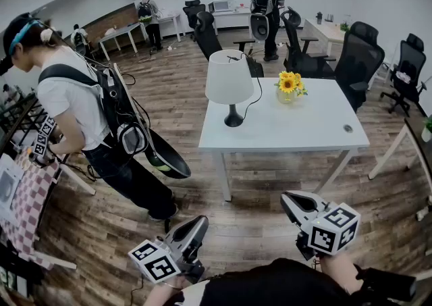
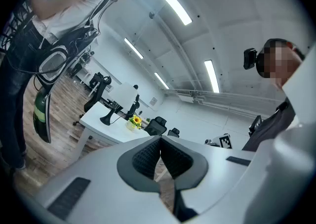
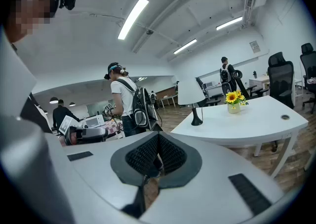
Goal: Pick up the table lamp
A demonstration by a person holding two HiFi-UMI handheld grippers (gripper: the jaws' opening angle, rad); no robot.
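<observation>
The table lamp, white shade on a black stem and round base, stands upright at the left end of a white table; its black cord trails off the far edge. It shows small in the left gripper view and in the right gripper view. My left gripper hangs low in the head view, well short of the table, shut with nothing in it. My right gripper is near the table's front edge, also shut and empty. In each gripper view the ribbed pads meet.
A small vase of sunflowers sits right of the lamp. A person with a backpack stands left of the table beside a chequered table. Black office chairs ring the far side. Other people stand at the back.
</observation>
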